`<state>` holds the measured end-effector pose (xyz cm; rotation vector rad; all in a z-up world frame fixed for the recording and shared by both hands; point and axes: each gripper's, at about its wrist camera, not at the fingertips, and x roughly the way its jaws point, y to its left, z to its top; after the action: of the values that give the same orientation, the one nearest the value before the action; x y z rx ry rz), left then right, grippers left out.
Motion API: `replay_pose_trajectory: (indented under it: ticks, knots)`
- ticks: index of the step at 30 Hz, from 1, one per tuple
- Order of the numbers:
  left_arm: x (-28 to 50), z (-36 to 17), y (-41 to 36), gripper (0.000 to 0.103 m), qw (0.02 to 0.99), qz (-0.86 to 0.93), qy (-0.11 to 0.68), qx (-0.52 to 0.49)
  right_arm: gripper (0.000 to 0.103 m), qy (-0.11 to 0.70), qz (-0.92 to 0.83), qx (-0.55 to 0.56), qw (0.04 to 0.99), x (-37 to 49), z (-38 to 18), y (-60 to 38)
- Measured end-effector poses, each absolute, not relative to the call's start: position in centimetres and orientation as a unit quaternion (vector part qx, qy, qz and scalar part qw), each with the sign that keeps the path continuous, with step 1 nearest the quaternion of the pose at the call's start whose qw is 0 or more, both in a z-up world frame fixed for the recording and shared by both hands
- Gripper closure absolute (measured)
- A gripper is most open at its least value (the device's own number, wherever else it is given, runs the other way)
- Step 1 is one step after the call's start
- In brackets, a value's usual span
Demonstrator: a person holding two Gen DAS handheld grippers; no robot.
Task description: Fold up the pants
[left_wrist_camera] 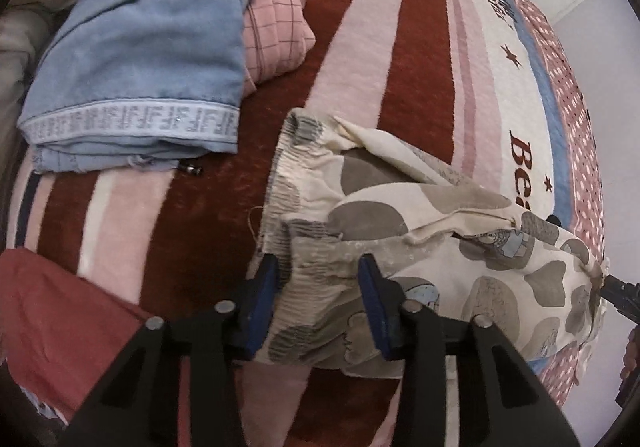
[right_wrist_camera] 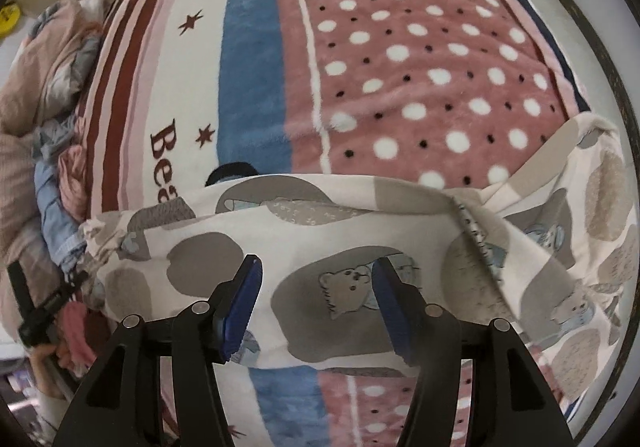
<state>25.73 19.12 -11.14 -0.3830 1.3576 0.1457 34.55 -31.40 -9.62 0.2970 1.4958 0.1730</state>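
Cream pants [left_wrist_camera: 420, 231] with grey patches and small bear prints lie on a patterned blanket. My left gripper [left_wrist_camera: 318, 267] is open, with its blue pads either side of the elastic waistband [left_wrist_camera: 284, 175]. In the right wrist view the pants [right_wrist_camera: 340, 247] stretch across the blanket from left to right. My right gripper [right_wrist_camera: 316, 271] is open, its pads straddling the fabric over a bear print. The right gripper's tip also shows at the pants' far end in the left wrist view [left_wrist_camera: 620, 293].
A folded blue garment [left_wrist_camera: 148, 59] and a pink checked one [left_wrist_camera: 276, 27] are stacked at the back left. A red cloth [left_wrist_camera: 60, 323] lies by the left gripper. The blanket [right_wrist_camera: 420, 59] has stripes, a blue band and polka dots. A heap of clothes [right_wrist_camera: 52, 135] sits at the left.
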Motion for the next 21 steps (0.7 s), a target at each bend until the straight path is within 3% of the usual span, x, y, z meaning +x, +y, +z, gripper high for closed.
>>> replay_pose_trajectory:
  ticks: [2, 6, 14, 21]
  knots:
    - [25.8, -11.2, 19.0, 0.085, 0.758, 0.067, 0.625, -0.172, 0.05, 0.677, 0.078, 0.135, 0.719, 34.7, -9.6, -31.3]
    - [26.3, -9.5, 18.6, 0.094, 0.774, 0.056, 0.608, -0.168, 0.05, 0.676, 0.071, 0.138, 0.72, 34.6, -9.2, -31.2]
    - [29.1, -5.0, 18.4, 0.095, 0.815, 0.044, 0.562, -0.137, 0.05, 0.664, 0.053, 0.149, 0.731, 34.5, -6.6, -32.4]
    - [31.3, -5.8, 18.5, 0.095, 0.825, 0.046, 0.554, -0.104, 0.05, 0.657, 0.026, 0.14, 0.74, 34.9, -5.0, -33.7]
